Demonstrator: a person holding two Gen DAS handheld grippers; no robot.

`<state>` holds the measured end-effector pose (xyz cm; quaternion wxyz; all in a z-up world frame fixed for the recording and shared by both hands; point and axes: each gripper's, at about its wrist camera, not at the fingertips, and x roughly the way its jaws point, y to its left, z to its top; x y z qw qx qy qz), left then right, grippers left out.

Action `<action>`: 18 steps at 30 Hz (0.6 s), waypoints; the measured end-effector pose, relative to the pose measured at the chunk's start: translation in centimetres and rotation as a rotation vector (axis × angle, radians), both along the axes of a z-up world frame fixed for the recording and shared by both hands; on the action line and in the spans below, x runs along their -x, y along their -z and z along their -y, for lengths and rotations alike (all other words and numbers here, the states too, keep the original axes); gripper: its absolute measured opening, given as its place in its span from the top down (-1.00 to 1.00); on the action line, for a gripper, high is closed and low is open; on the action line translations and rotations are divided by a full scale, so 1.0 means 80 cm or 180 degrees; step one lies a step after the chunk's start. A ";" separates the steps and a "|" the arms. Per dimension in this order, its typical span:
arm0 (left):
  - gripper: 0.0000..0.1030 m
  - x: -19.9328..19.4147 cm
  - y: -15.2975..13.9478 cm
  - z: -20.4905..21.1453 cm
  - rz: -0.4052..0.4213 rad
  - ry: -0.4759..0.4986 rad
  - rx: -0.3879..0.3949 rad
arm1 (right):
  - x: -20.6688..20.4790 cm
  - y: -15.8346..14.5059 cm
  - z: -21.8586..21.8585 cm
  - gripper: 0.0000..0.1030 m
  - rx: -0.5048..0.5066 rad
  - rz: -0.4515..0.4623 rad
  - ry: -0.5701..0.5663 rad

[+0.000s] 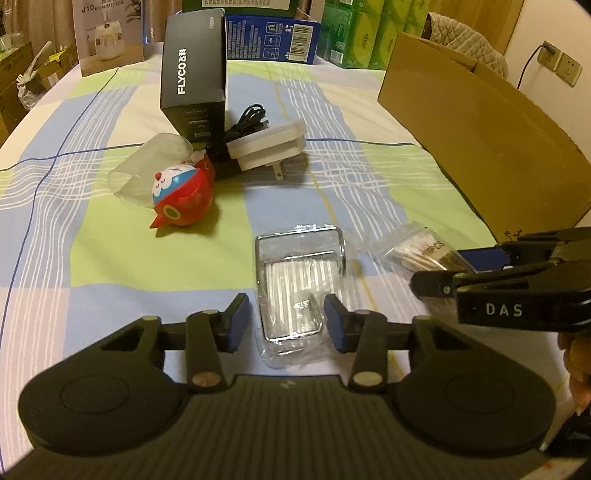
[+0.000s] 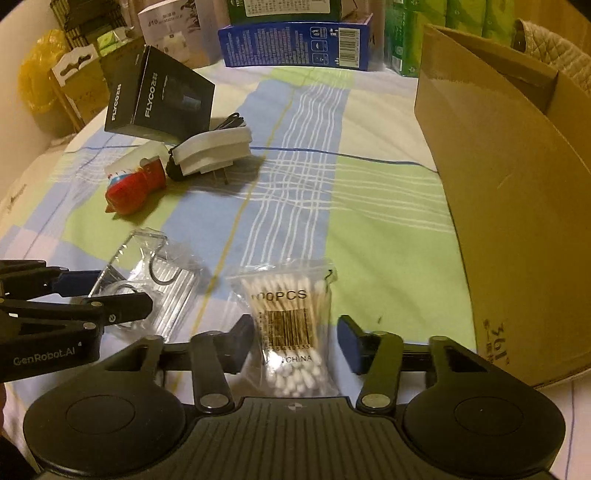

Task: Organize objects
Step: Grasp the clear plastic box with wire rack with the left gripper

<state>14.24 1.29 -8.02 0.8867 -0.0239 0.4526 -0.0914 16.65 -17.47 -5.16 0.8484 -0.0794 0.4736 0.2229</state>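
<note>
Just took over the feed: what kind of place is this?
Probably a home room used for storage: a checked cloth covers the surface, a wall socket nearby, stacked retail boxes and an open cardboard box.

"FLYCO" is printed in white on the black box (image 1: 194, 70) at the upper centre of the left wrist view, and twice on it in the right wrist view. "J10 HUMIDIFIER" is read on the carton (image 1: 110, 35) at the upper left. "DAS" is marked on the right gripper (image 1: 461, 266), "GenRobot.AI" on the left gripper (image 2: 110, 295). "00PCS" and "CHINA" are printed on the cotton swab bag (image 2: 286, 317). "361" is seen on the cardboard box (image 2: 509, 184).
</note>
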 end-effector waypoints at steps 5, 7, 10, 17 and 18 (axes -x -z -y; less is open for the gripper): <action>0.44 0.001 -0.001 0.002 0.0007 0.0009 0.0020 | 0.001 0.000 0.001 0.40 0.0092 0.0044 0.0000; 0.45 0.002 -0.002 0.002 0.0018 0.0005 0.0017 | 0.000 -0.001 0.001 0.48 0.0107 0.0045 0.0006; 0.47 0.004 -0.007 0.007 0.0088 0.0043 -0.0033 | 0.001 -0.002 0.002 0.53 0.0078 0.0024 0.0019; 0.48 0.007 -0.016 0.009 0.0162 0.0081 0.0001 | 0.006 -0.015 0.007 0.55 -0.0089 0.0122 0.0123; 0.48 0.007 -0.016 0.008 0.0158 0.0076 0.0010 | 0.007 -0.017 0.008 0.55 -0.0117 0.0128 0.0133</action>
